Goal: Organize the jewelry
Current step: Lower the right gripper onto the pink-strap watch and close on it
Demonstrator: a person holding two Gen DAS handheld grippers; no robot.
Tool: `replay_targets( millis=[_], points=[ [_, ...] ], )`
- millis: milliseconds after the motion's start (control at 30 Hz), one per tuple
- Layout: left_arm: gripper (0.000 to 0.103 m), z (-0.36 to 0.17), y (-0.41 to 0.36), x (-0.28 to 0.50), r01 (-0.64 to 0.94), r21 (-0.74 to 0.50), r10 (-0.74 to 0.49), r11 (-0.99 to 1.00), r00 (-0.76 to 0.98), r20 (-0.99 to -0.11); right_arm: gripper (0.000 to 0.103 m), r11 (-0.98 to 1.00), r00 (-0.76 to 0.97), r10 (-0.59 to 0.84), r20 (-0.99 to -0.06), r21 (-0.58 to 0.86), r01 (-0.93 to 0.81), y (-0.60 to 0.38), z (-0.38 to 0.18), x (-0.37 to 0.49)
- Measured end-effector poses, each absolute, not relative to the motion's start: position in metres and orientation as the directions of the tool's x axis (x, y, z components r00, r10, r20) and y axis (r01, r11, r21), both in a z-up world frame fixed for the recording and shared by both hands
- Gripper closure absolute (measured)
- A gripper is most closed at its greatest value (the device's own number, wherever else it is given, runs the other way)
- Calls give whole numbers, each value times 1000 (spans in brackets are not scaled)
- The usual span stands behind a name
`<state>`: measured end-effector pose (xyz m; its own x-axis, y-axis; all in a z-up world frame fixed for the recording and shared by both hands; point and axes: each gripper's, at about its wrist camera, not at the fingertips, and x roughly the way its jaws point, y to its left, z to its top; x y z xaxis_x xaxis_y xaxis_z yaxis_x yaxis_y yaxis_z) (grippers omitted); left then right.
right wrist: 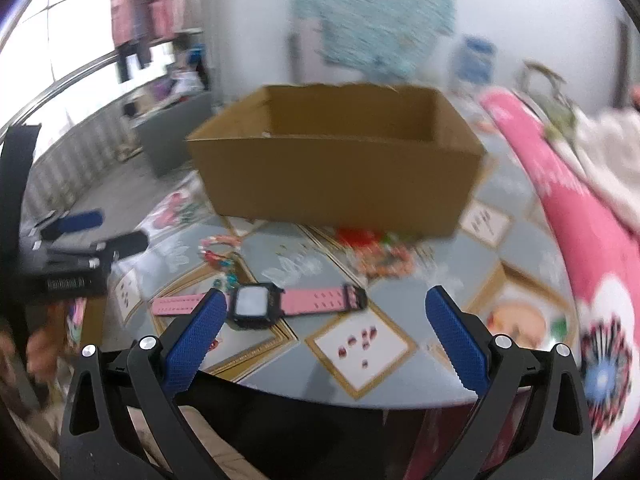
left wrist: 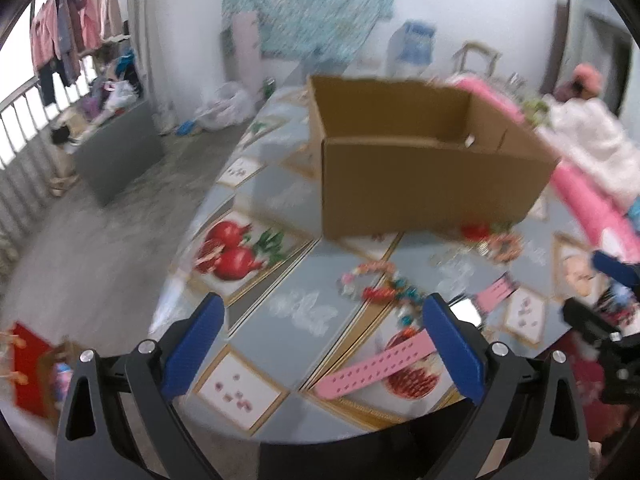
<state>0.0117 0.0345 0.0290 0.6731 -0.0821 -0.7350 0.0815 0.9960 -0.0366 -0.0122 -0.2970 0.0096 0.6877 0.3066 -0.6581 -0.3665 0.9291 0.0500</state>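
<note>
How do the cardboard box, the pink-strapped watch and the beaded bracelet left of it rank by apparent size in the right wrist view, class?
1. cardboard box, by far the largest.
2. pink-strapped watch.
3. beaded bracelet, smallest, though it lies farther from the camera and is blurred, so its true size is unsure.

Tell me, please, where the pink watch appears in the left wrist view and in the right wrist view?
Left wrist: pink watch low, right of centre, its face partly hidden behind the left gripper's right finger.
Right wrist: pink watch lower centre-left, lying flat, whole.
Shared landmark: cardboard box behind it.
</note>
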Motion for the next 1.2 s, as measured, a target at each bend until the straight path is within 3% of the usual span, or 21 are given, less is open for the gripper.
replay_targets(
  millis=[133,333,500,600,767,1033,1200],
  points=[
    [6,25,56,7,132,-193,-228,972,713,-663,7,871,649,355,-673,-13,-490,-280,0,-3],
    [6,4,52,3,232,-151,-268,961,651,-710,11,731,511,443,-737,-33,-681,-243,-19,7],
    [7,-10,37,-10,331,-55,-266,942,637,-723,27,659,435,421,-796,-62,-750,-228,-37,20],
    [20,-18,24,-12,386,0,-265,922,631,-729,32,612,418,406,-813,-99,-785,-226,-42,23],
    [51,-31,10,-7,466,13,-293,885,577,-763,34,541,395,373,-840,-149,-828,-222,-52,31],
    [70,-47,-3,5,547,39,-289,836,501,-816,45,429,318,349,-881,-152,-891,-208,-69,42],
    [71,-53,-9,9,558,60,-264,828,481,-836,47,420,305,346,-887,-144,-896,-206,-75,45]
  ],
)
